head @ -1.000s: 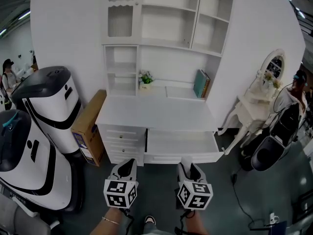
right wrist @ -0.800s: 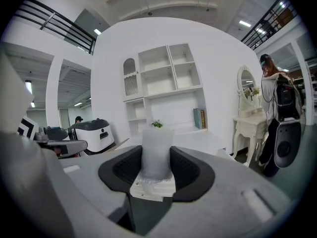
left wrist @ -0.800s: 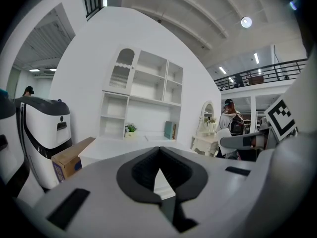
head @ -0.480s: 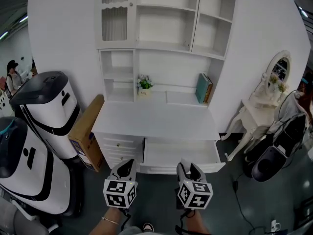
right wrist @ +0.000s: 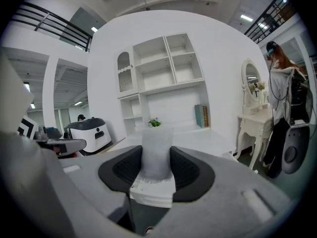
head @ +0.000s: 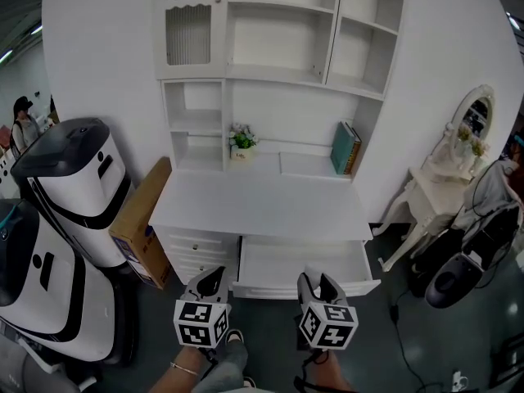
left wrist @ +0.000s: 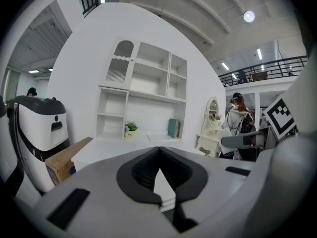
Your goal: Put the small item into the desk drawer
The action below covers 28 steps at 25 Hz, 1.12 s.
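Observation:
The white desk [head: 260,205] stands ahead with its wide drawer [head: 300,264] pulled open; the drawer's inside is bare. My right gripper [head: 320,282] hovers just in front of the drawer's front edge. In the right gripper view it [right wrist: 156,168] is shut on a small white item [right wrist: 157,151] that stands upright between the black pads. My left gripper [head: 211,281] is level with it, in front of the small drawers [head: 196,248]. Its jaws [left wrist: 159,156] are shut with nothing in them.
Two white-and-black machines [head: 70,178] and a cardboard box [head: 141,222] stand left of the desk. A white vanity table [head: 438,178] and a black chair [head: 458,273] stand to the right. A potted plant [head: 241,142] and a teal book [head: 341,147] sit on the hutch shelf.
The view has closed in on the desk and shifted slightly right. A leg and shoe now show between the grippers. Both grippers keep their places and grips.

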{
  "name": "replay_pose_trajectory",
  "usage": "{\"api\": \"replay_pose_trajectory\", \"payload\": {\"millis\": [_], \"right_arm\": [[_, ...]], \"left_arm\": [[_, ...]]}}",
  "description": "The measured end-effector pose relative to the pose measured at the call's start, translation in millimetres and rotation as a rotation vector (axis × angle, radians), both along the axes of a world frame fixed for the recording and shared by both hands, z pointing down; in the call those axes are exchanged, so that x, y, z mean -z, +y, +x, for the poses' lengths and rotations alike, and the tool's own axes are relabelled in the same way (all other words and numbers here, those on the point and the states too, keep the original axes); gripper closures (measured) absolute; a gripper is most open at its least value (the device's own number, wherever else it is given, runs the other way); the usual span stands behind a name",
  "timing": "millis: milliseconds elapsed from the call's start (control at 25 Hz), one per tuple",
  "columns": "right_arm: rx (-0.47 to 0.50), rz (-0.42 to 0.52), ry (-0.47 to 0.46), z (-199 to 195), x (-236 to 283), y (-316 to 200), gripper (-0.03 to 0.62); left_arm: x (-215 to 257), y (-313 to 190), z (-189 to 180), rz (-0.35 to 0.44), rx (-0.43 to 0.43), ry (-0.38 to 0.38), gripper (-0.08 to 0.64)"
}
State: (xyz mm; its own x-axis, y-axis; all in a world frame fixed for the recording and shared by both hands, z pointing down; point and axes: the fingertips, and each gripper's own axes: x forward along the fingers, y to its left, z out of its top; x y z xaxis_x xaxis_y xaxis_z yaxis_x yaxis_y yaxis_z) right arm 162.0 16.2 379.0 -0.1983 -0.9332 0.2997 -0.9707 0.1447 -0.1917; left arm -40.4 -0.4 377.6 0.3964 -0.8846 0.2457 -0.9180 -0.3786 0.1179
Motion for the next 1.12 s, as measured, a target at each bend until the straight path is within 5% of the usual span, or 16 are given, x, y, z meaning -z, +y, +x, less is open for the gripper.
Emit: {"api": "replay_pose_trajectory", "payload": {"millis": [1120], "right_arm": [[-0.049,0.014,0.108,-7,43,-241,0.416]], "left_arm": [[32,-259,2,0.019,-0.068,0.126,0.561]]}}
